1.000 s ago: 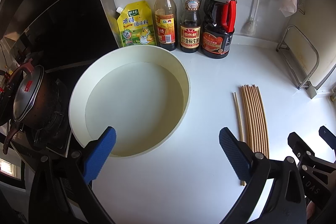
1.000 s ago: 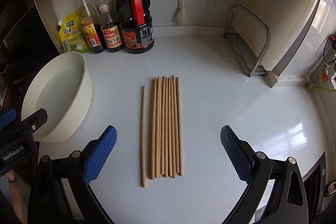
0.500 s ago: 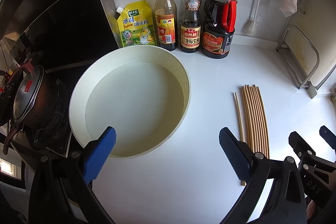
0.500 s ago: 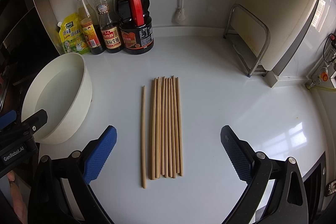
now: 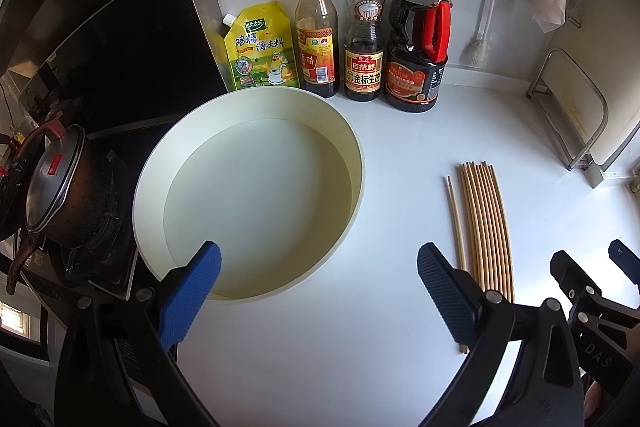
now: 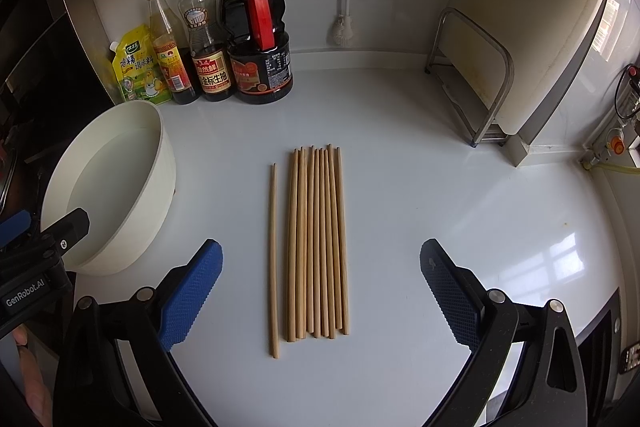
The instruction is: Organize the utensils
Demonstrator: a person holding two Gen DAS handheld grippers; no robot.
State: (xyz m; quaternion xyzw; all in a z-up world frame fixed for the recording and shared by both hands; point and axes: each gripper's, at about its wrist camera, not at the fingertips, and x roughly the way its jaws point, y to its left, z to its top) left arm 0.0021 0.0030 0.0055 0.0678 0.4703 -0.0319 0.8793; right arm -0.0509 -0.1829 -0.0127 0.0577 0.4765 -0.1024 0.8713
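Note:
Several wooden chopsticks (image 6: 318, 243) lie side by side on the white counter, with one single chopstick (image 6: 273, 259) apart to their left. They also show in the left wrist view (image 5: 486, 227). A round cream basin (image 5: 248, 203) sits left of them, and shows in the right wrist view (image 6: 116, 195). My left gripper (image 5: 318, 291) is open and empty over the basin's near rim. My right gripper (image 6: 320, 295) is open and empty, its fingers either side of the chopsticks' near ends, above the counter.
A yellow seasoning pouch (image 5: 260, 47) and three sauce bottles (image 5: 362, 31) stand against the back wall. A dark pot (image 5: 60, 187) sits on the stove at left. A metal rack with a cutting board (image 6: 500, 67) stands at back right.

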